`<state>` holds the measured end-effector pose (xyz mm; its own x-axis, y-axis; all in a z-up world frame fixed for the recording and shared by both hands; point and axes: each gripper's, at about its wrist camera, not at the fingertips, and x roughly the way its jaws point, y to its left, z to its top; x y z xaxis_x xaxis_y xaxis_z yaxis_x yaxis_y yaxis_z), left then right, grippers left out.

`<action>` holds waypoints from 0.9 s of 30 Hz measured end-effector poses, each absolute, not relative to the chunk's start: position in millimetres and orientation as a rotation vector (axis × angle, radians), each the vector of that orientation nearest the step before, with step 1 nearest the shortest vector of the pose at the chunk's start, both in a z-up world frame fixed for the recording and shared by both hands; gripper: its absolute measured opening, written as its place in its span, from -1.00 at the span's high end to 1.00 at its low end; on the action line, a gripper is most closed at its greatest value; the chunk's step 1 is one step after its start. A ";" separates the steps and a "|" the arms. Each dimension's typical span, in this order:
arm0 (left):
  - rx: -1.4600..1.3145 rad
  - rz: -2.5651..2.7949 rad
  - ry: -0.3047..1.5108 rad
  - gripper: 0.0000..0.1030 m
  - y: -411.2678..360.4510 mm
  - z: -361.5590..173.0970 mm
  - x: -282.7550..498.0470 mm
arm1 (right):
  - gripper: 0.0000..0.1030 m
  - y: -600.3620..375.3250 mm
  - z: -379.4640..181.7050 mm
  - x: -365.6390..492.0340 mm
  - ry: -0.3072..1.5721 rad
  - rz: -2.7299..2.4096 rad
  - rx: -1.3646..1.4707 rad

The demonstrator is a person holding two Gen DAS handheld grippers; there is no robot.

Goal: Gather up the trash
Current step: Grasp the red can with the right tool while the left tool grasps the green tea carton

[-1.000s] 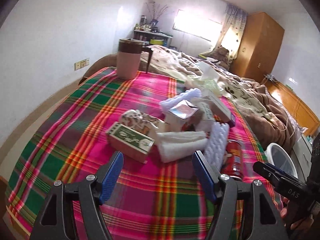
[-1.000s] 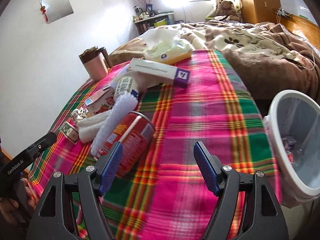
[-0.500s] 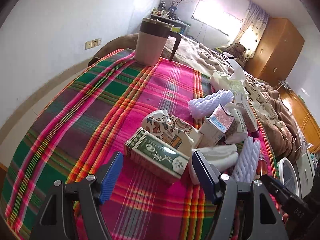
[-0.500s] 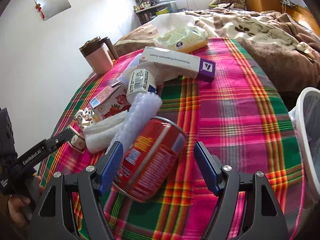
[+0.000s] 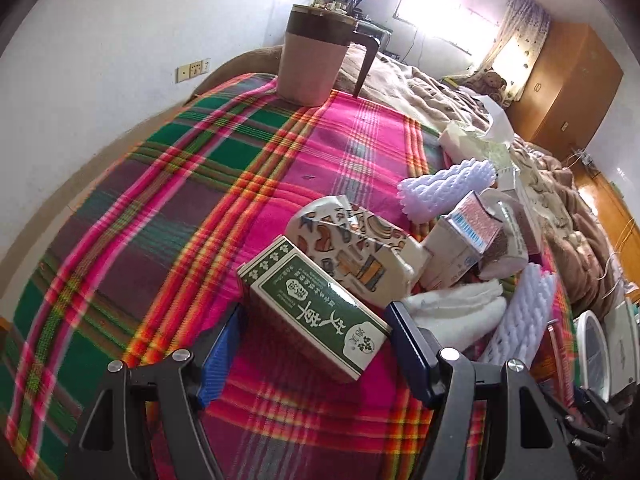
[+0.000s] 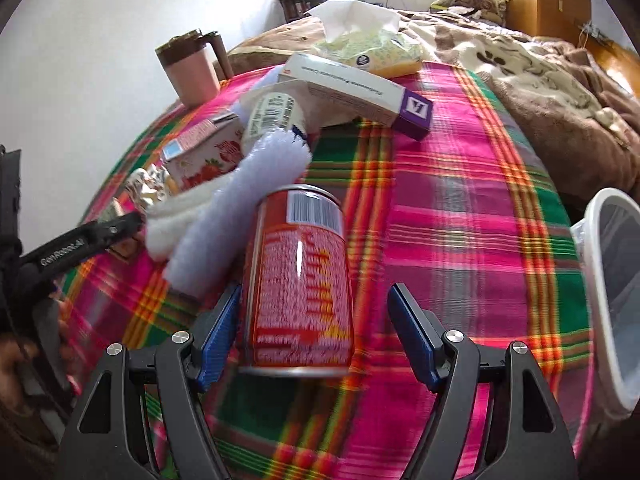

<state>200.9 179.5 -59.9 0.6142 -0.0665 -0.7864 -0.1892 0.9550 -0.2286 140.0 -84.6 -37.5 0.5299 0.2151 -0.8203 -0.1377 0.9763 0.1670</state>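
Blue-padded, my right tool [image 6: 314,334] stands apart around the red can [image 6: 302,280], which lies on its side on the plaid cloth [image 6: 460,240]; the left pad is close against the can, the right pad clear of it. My left tool [image 5: 316,354] is likewise apart, its pads either side of the near end of the green carton [image 5: 316,304], neither pressing. Just beyond lie a patterned packet [image 5: 352,248], white foam sleeves [image 5: 448,190] and a pink carton [image 6: 200,156]. Far left stands a pink jug [image 5: 312,60]. The white bin [image 6: 612,292] sits off the right edge. My judgement: centre each tool before closing, and grip the can across its body so it cannot roll away.
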 end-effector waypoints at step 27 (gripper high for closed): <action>-0.350 0.198 0.868 0.25 214.2 -60.3 201.5 | -0.07 -83.3 -37.0 134.0 0.916 0.270 0.024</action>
